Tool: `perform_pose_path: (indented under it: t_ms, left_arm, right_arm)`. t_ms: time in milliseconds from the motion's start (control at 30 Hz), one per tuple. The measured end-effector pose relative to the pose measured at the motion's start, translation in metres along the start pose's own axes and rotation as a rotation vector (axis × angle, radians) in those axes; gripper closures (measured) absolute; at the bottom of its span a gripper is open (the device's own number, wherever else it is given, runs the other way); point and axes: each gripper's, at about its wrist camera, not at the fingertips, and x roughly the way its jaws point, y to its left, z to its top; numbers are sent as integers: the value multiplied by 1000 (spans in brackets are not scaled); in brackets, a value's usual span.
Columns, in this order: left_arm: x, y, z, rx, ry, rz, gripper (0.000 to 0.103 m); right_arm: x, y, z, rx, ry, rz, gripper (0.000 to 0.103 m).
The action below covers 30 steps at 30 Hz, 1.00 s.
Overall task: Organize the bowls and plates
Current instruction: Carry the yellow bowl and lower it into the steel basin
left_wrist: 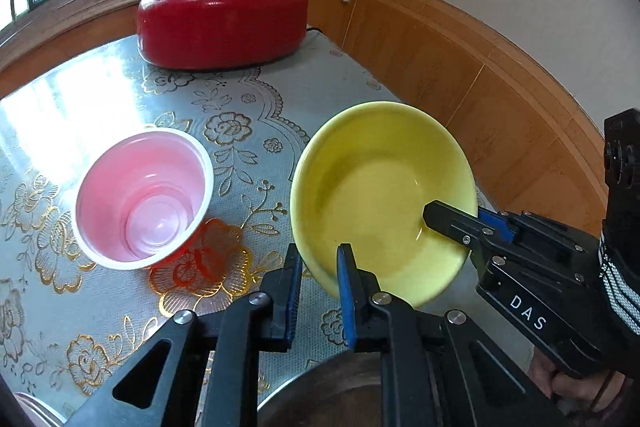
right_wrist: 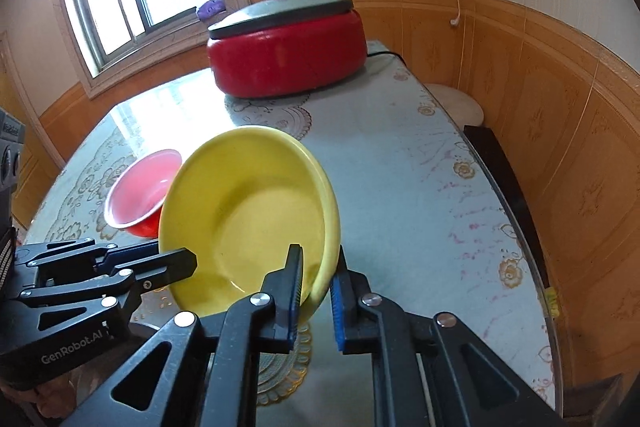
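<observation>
While you hold the yellow plate [left_wrist: 380,187] off the table [left_wrist: 100,99], nothing is stacked or put away yet.
Progress: early, by my judgement; plate lifted and tilted, bowls not yet sorted.
Yellow plate: in the air over the table's right edge, tipped on its rim, clear of the cloth.
Left gripper [left_wrist: 320,263]: your jaws are pinched on the plate's near rim, one pad inside, one outside.
Right gripper [right_wrist: 318,267]: clamped on the opposite rim, so the plate hangs between both tools.
Pink bowl [left_wrist: 144,199]: upright on the table, just beside the plate, toward the left edge.
Metal bowl [left_wrist: 332,391]: partly visible at the near edge, below your left gripper.
Red cooker [left_wrist: 224,23]: lidded, at the far edge.
Pose: both your tools slant down toward the table, converging on the plate from opposite sides.
Left to do: set the plate down, group the bowls.
</observation>
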Motion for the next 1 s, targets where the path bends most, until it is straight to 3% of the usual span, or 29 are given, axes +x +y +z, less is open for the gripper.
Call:
perform_pose_path:
  t_ms: [467,733,1000]
  left_arm:
    - [-85,8,-55,7,-106,-44,86]
    - [-108,14,-100,7,-61,-89,85]
    - [-102,20,-130,-5,10,-95,85]
  right_arm:
    - [-55,42,-34,-34,-37,45,91]
    - [-67,61,-71,-32,19,76,91]
    - [-63,73,-101,-22,88,72,91]
